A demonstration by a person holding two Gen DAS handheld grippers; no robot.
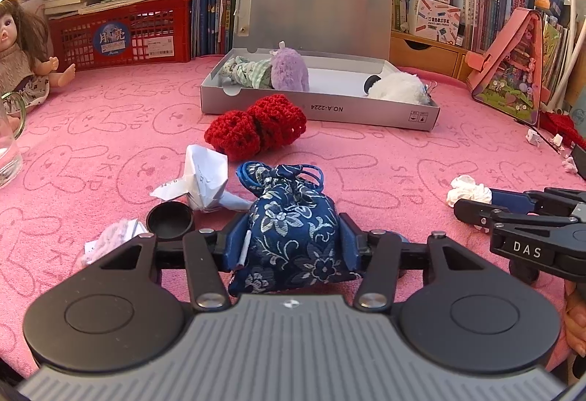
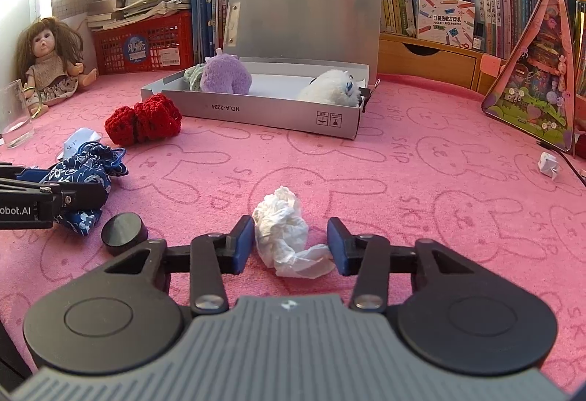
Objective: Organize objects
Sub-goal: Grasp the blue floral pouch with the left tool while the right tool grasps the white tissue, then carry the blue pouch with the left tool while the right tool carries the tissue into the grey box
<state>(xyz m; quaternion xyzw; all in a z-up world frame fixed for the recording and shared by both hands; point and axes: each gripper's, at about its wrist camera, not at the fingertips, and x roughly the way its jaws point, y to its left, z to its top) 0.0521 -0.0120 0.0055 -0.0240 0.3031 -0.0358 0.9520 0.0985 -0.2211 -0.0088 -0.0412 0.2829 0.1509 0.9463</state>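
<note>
Lifting should be done slowly: the pouch (image 1: 293,228), near on the bench (image 1: 366,159), is pinched by the left fingers (image 1: 238,239). The right fingers (image 2: 243,243) touch the tissue (image 2: 284,232) on the left only, so the grip should be completed before the box (image 2: 256,107).

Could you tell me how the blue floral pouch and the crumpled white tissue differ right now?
The blue floral pouch is patterned fabric pressed between the left gripper pads; the crumpled white tissue is plain, lying between the right gripper pads, one side clear. Both rest on the pink cloth.

Left gripper (image 1: 293,236) clamped, right gripper (image 2: 291,245) part-open
</note>
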